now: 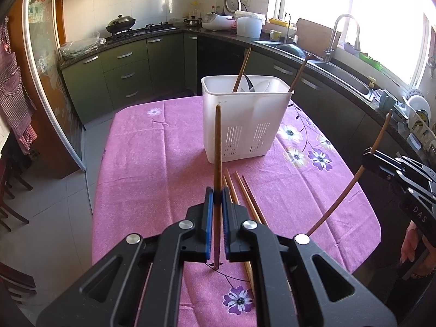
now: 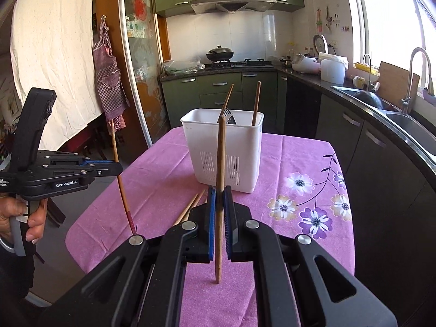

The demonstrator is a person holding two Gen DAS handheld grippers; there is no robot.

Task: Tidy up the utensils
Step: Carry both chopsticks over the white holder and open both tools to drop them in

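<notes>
Wooden chopstick point(image 1: 218, 147) stands upright, clamped in the left gripper point(image 1: 217, 199); right gripper point(image 2: 219, 200) clamps another chopstick point(image 2: 221, 158). White utensil holder point(image 1: 245, 125) sits beyond both.

Your left wrist camera looks forward along its gripper point(image 1: 217, 200), low over the table point(image 1: 152, 163). Your right one does likewise. Both face the white holder point(image 1: 245, 120) and kitchen counters behind.

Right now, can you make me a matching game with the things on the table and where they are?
Things:
1. white basket
2. loose chopsticks
3. fork
4. left gripper

Places or states:
A. lying flat on the pink tablecloth
B. standing inside the basket
C. jaws shut on one upright chopstick
D. standing at the table's far end

Pairs: 1-D, 2-A, 3-B, 4-C
</notes>
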